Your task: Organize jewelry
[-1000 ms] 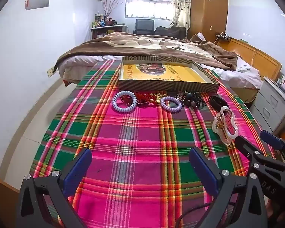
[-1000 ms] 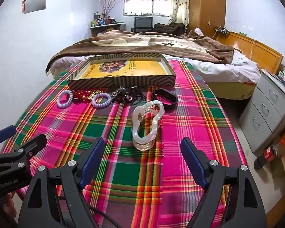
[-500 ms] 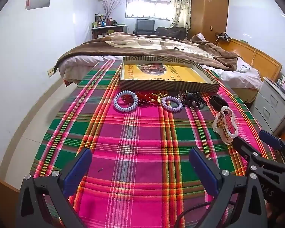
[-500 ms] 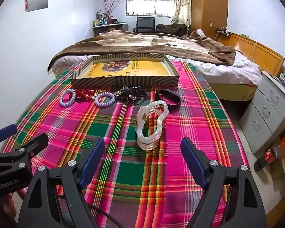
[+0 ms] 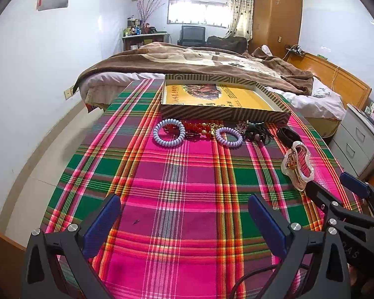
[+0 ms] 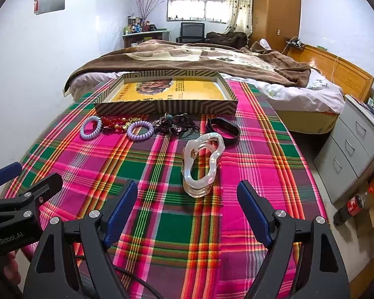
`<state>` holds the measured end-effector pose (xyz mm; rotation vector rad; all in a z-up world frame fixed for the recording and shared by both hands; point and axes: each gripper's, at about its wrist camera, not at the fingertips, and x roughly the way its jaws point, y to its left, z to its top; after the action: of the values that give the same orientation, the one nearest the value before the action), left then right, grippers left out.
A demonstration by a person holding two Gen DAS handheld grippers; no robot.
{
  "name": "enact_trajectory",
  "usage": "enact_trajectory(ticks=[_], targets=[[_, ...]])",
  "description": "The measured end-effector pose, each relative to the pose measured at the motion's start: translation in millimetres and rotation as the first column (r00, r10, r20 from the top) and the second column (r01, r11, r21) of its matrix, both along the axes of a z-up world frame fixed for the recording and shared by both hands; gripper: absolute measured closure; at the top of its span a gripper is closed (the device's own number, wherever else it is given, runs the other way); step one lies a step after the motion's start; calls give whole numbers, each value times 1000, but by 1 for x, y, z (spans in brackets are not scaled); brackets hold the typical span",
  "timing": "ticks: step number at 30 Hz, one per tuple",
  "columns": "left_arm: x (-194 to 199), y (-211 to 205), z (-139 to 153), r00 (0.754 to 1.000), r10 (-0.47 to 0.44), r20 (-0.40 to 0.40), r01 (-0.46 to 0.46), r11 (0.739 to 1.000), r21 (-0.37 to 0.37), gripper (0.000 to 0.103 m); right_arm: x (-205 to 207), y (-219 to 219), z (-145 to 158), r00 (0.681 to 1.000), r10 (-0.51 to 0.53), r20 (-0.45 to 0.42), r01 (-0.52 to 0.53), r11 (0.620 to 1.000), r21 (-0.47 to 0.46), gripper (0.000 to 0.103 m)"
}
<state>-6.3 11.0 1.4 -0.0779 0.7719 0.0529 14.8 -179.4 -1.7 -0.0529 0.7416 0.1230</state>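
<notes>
A striped box (image 5: 224, 115) with a yellow inside (image 6: 167, 106) stands at the far end of the plaid cloth. In front of it lie two lilac coil bracelets (image 5: 169, 135) (image 5: 229, 137), red and gold beads (image 5: 199, 128), a dark tangle of cords (image 6: 175, 124) and a black band (image 6: 223, 129). A clear wavy dish (image 6: 203, 164) with a gold piece (image 5: 296, 164) sits nearer. My left gripper (image 5: 184, 221) is open and empty above the cloth. My right gripper (image 6: 187, 214) is open and empty just before the dish.
The plaid cloth (image 5: 187, 186) covers a table. A bed with a brown blanket (image 6: 199, 57) lies behind it. A grey drawer cabinet (image 6: 349, 149) and a cola bottle (image 6: 354, 204) on the floor are to the right. A white wall is to the left.
Both grippers have moved slightly forward over the cloth toward the jewelry. The jewelry and the box have not moved.
</notes>
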Motion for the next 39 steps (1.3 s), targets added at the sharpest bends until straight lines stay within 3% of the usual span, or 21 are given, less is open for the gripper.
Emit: enact_trajectory(ticks=[39], targets=[[-5, 5, 6, 1000, -3, 10, 4, 1000, -10, 0, -3, 7, 5, 1000, -4, 6, 4, 1000, -8, 21]])
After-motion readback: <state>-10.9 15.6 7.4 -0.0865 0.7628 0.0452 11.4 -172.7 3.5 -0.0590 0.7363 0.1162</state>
